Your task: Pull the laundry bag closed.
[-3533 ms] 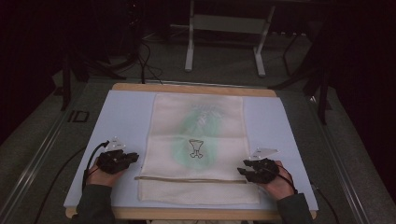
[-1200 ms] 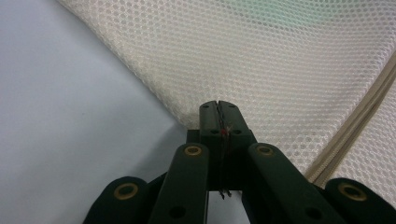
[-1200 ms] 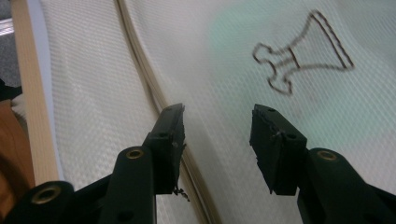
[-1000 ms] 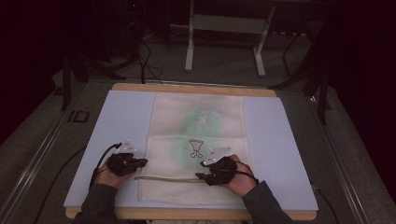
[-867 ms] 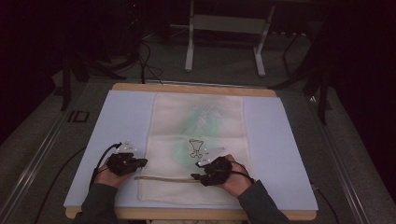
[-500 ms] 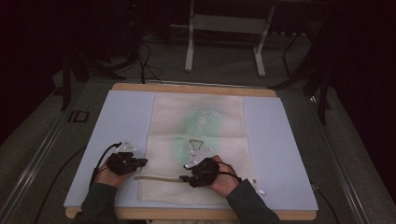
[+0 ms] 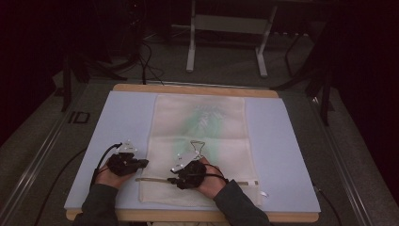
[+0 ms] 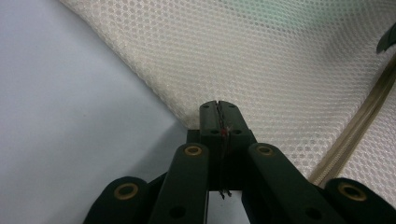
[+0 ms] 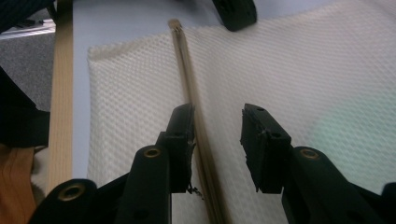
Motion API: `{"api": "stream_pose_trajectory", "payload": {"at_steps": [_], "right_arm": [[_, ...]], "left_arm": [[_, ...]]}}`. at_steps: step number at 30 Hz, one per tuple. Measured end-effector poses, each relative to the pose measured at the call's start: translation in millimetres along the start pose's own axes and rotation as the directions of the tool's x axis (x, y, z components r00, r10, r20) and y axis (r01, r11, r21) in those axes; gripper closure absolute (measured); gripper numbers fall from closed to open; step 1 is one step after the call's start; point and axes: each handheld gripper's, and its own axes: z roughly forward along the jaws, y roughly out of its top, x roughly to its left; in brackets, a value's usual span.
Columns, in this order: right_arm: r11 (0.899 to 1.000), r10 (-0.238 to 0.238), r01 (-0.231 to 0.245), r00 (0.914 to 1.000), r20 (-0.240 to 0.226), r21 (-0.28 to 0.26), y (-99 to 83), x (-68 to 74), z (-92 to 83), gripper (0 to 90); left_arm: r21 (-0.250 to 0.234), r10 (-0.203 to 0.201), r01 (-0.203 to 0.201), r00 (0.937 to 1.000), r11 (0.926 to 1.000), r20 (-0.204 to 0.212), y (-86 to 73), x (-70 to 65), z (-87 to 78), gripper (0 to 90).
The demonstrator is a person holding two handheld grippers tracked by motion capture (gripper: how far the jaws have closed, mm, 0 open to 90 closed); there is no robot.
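High view shows the cream mesh bag (image 7: 200, 150) lying flat on the pale blue mat (image 7: 291, 155), a faint green shape showing through it, perhaps something inside. Its zip (image 7: 155, 179) runs along the near part. The left gripper (image 7: 141, 163) is clamped on the bag's left edge. The right gripper (image 7: 175, 179), jaws partly open and just closing, straddles the zip without pressing it. Farther off, a metal clip (image 7: 196, 146) rests on the mesh.

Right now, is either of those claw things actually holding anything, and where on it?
The left gripper is shut on the mesh bag, pinching its edge. The right gripper holds nothing; its jaws, just closing, straddle the zipper.
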Motion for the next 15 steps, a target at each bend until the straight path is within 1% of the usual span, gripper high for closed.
{"api": "stream_pose_trajectory", "payload": {"at_steps": [3, 4, 8, 10, 13, 15], "right_arm": [[1.0, -0.007, 0.007, 1.0, -0.005, -0.001, 3.1, 1.5, 4.8, 65.5], [1.0, -0.014, 0.014, 0.9998, -0.013, 0.0, 6.5, 2.6, 9.9, 66.5], [1.0, -0.025, 0.025, 0.9993, -0.026, 0.001, 13.0, 3.4, 20.1, 69.2], [1.0, -0.022, 0.022, 0.9992, -0.034, 0.0, 16.0, 4.5, 24.6, 69.9], [1.0, -0.029, 0.028, 0.9987, -0.042, -0.003, 19.0, 5.2, 28.6, 70.0], [1.0, -0.028, 0.027, 0.9984, -0.049, -0.008, 24.1, 7.4, 35.3, 69.9]], "left_arm": [[0.006, 0.005, -0.005, 1.0, 1.0, -0.005, 1.0, -0.8, -0.4, 89.4], [0.006, 0.005, -0.005, 1.0, 1.0, -0.005, 1.0, -0.8, -0.4, 89.4], [-0.001, -0.003, 0.003, 1.0, 1.0, -0.002, 1.3, -1.0, -1.1, 89.3], [-0.002, -0.004, 0.004, 1.0, 1.0, -0.001, 1.3, -1.0, -1.5, 89.3], [-0.003, -0.003, 0.003, 1.0, 1.0, -0.001, 1.4, -0.6, -2.2, 89.1], [-0.001, -0.005, 0.005, 1.0, 1.0, 0.003, 1.2, 0.0, -2.7, 88.4]]}}
